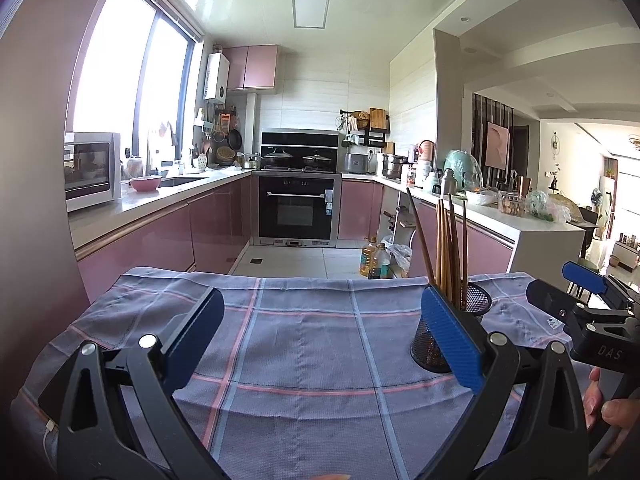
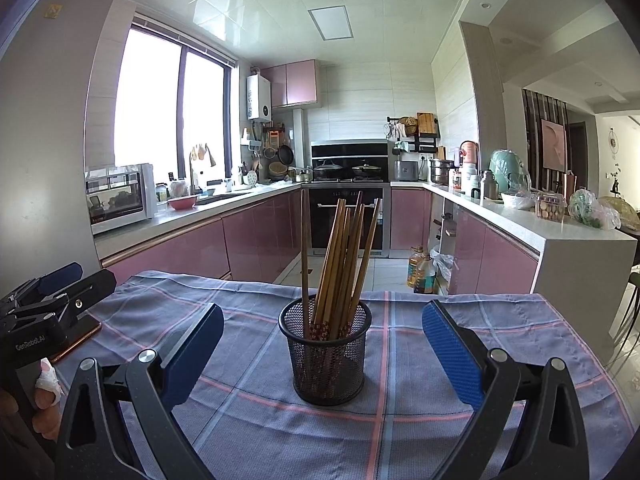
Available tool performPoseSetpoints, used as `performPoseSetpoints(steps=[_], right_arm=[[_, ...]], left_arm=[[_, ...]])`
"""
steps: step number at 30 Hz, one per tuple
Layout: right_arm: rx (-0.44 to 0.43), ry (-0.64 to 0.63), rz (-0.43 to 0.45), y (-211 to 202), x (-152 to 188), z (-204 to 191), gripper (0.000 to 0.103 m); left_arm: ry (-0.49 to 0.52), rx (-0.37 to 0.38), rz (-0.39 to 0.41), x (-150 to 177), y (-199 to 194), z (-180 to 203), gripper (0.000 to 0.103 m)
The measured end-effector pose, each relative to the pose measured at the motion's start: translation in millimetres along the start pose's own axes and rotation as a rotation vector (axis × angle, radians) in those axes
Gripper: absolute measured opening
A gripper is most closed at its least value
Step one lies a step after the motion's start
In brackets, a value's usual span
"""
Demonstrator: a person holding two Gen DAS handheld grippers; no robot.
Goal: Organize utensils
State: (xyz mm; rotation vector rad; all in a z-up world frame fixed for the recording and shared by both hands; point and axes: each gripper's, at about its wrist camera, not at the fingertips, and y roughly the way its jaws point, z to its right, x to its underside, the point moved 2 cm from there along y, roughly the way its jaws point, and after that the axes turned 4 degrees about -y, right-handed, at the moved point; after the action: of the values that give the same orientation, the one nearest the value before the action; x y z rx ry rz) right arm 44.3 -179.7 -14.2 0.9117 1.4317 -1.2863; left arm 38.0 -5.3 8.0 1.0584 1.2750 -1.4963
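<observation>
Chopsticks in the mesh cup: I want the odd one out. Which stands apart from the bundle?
The dark brown chopstick at the left of the mesh cup: near upright and alone, while the lighter chopsticks lean bunched together.

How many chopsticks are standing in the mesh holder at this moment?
About 8 chopsticks, all upright in the black mesh holder on the checked cloth: one dark one leaning left, the rest bunched centre-right. They overlap, so some may be hidden.

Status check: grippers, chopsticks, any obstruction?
Left gripper open, empty. Right gripper open, empty. Chopsticks upright in mesh cup on checked cloth. Nothing in the way.
</observation>
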Motion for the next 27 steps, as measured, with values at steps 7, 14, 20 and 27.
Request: performPoseSetpoints(steps=[7,14,20,27], right_arm=[[0.000,-0.003,0.000,-1.7,0.1,-0.5,0.096],[0.002,-0.002,0.002,-2.5,0.2,-0.6,0.096],[0.005,0.000,0.005,-4.4,-1.4,-3.0,0.096],[0.007,0.001,0.005,-4.6,-2.3,-4.0,0.096]], left_arm=[[0.004,-0.001,0.005,0.0,-2.2,1.7,0.097],[0.004,-0.002,0.005,0.4,-3.0,1.7,0.097],[0.009,-0.005,0.010,0.2,-3.8,1.8,0.097],[0.010,-0.004,0.011,-0.2,-4.8,2.4,0.097]])
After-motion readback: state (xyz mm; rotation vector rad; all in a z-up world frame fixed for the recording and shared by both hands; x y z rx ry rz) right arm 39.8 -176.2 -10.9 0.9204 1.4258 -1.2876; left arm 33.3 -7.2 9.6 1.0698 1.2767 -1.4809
